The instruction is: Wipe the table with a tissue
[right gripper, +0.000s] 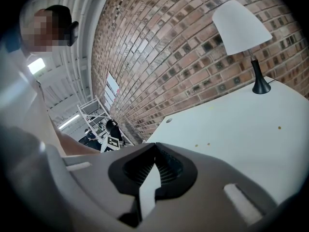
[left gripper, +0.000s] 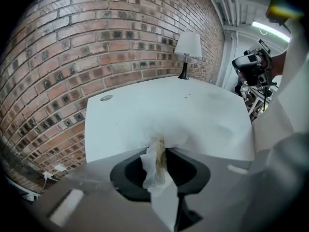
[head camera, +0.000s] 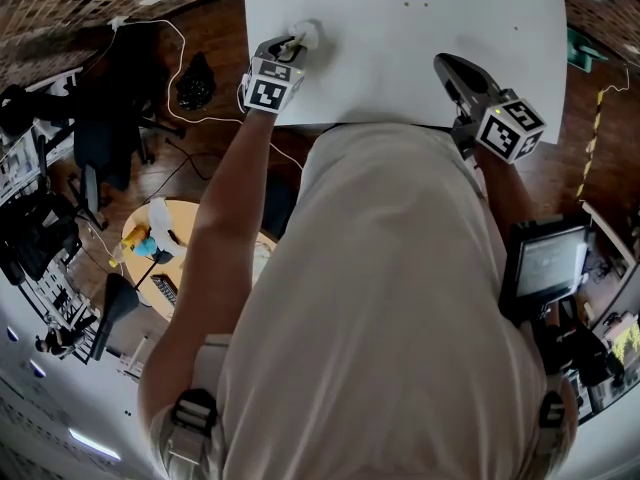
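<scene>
Two grippers: both held over the white table (head camera: 420, 28)
Left gripper (left gripper: 157, 149): jaws pinched on the tissue (left gripper: 155, 166), over the table's near-left part
Tissue: crumpled white with a yellow-brown stain, its front end spread on the tabletop
Right gripper (right gripper: 153, 151): jaws closed together with nothing between them, near the right of the near edge, well apart from the tissue
Lamp (left gripper: 188, 45): upright at the table's far edge, by the brick wall (left gripper: 96, 42)

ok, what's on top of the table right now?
A lamp stands at the far edge, a few small specks dot the white table, and the left gripper holds a stained tissue down on it. The patch under the tissue is covered.
</scene>
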`<state>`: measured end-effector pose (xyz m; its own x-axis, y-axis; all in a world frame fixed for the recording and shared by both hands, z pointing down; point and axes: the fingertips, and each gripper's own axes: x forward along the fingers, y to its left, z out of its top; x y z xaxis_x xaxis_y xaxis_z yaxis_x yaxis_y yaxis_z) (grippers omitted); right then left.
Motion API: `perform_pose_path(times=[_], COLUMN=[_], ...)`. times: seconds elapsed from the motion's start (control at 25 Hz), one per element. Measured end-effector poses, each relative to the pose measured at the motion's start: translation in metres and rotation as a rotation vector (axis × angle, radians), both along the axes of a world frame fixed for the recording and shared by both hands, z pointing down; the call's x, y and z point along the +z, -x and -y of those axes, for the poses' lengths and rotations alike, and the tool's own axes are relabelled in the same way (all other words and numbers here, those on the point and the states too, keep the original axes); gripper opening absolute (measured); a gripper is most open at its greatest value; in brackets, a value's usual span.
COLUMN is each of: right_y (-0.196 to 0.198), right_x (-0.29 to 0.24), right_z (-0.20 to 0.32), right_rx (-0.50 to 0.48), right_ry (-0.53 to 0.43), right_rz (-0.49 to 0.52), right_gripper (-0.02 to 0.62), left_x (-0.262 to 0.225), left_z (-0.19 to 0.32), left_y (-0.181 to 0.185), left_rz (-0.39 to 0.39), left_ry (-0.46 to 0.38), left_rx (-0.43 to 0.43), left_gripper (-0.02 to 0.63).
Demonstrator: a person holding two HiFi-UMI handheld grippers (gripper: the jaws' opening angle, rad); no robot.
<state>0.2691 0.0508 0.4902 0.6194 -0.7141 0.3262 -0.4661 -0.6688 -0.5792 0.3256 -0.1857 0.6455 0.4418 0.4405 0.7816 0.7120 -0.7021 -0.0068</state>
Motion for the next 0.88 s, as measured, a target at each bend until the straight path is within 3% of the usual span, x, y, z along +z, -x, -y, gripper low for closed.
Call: perform_pose_path(times=[0.24,0.4,0.48,0.64,0.88], right_y=[0.000,-0.002,-0.002,0.001,0.002], right_x=[0.002,0.000,0.002,0.006,0.005], right_z=[0.000,-0.003,-0.006,-0.004,-0.008], right_rx=[0.002,0.016,0.024,0.022,0.030], right_ry=[-0.004,-0.013,-0.014,-0.022,-0.014], right_rz=[-0.003,-0.006,0.000,0.007,0.011], right_gripper=[0.008,0.008,0.008,0.008,0.008], left_x=[0.003,-0.014,-0.017,-0.004,0.004], left_z=[0.003,0.044,0.061,0.063,0.041], left_y=[0.018,0.018,0.025,0.043,0.034], left_rz=[0.015,0.018,0.024,0.044,-0.020], left_ry=[0.051,0.238,0.275,0.186,0.062], left_rx=[-0.033,-0.335,-0.410,-0.345,-0.253], left_gripper=[0.087,0.092,0.092,0.092,0.091])
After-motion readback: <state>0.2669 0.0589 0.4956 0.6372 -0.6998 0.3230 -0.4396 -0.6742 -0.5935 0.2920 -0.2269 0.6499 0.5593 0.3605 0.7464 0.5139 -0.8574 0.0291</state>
